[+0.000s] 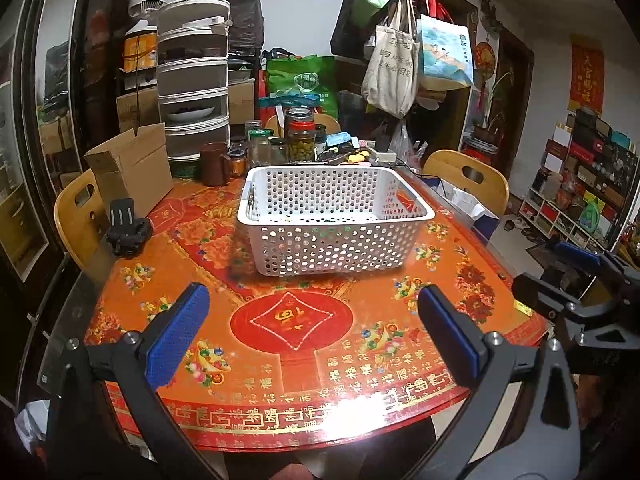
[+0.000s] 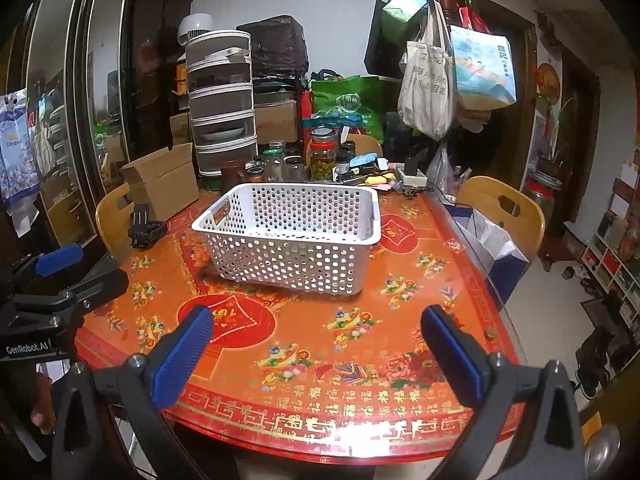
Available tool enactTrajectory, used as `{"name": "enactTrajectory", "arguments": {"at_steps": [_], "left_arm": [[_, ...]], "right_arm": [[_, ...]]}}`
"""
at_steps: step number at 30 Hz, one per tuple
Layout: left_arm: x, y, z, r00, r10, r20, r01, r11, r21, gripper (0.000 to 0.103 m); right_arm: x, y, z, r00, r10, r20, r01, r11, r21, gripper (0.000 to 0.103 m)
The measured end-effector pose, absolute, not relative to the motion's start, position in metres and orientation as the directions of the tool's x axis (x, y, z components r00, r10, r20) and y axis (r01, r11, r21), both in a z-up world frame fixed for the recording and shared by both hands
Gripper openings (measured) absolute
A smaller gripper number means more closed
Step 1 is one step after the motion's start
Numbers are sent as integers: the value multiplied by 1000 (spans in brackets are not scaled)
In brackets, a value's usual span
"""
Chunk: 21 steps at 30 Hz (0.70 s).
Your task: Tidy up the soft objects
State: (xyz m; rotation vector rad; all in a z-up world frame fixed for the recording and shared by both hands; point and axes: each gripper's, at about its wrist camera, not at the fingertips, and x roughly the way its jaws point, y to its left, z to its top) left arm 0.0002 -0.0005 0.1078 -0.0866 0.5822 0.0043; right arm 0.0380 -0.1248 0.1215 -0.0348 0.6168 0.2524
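Observation:
A white perforated plastic basket (image 1: pixel 332 236) stands in the middle of the round red-and-orange table (image 1: pixel 304 352); it also shows in the right wrist view (image 2: pixel 292 256). Its inside looks nearly empty, with only small dark bits on the bottom. No soft objects show on the table. My left gripper (image 1: pixel 312 332) is open and empty, hovering over the near part of the table. My right gripper (image 2: pixel 316 344) is open and empty, also near the front edge. Each gripper shows at the edge of the other's view: the right gripper (image 1: pixel 580 280) and the left gripper (image 2: pixel 52 280).
A black camera mount (image 1: pixel 126 228) lies at the table's left. A cardboard box (image 1: pixel 132 168), a brown mug (image 1: pixel 214 164), jars (image 1: pixel 300 140) and a stacked food cover (image 1: pixel 194 80) crowd the far side. Wooden chairs (image 1: pixel 468 176) stand around. Bags hang on a coat rack (image 1: pixel 396 64).

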Motion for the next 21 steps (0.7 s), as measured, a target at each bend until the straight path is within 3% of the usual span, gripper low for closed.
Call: {"name": "enactTrajectory", "arguments": {"at_steps": [21], "left_arm": [[1,-1,104,828,-29,-560,-16,997,-76,103]], "right_arm": [[36,-123,124,781,235,-578,-251,967,54,103]]}}
